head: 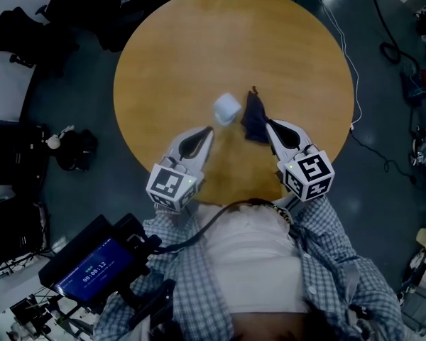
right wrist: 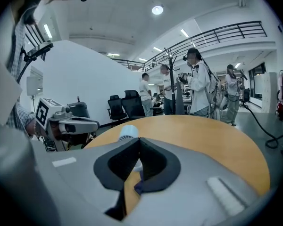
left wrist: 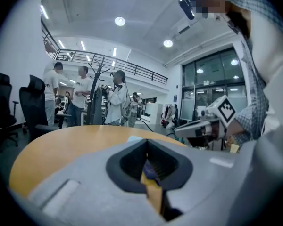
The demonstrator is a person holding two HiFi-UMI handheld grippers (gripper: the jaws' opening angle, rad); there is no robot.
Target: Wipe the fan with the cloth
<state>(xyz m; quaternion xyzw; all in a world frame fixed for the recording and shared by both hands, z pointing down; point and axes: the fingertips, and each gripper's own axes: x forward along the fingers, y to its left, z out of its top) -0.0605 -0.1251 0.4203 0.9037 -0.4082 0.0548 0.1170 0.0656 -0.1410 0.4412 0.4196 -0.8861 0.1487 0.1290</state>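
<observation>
Round table (head: 199, 41) showing warm honey-brown wood; fan (head: 227, 109) on it white, faint pale-blue cast; cloth (head: 254, 118) right beside it dark navy, plain. Left gripper (head: 211, 129) and right gripper (head: 269, 125) both light grey shells, black inner pads; marker cubes (head: 172, 185) white with black square patterns. Shirt (head: 341, 261) blue-and-white small check over white top (head: 252, 261). Floor (head: 383, 212) dark slate grey. Device screen (head: 92, 268) glowing blue, white digits, black casing

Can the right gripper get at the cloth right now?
Probably yes: the cloth lies just off the tip of the right gripper, nothing between, though its shut jaws must open first.
</observation>
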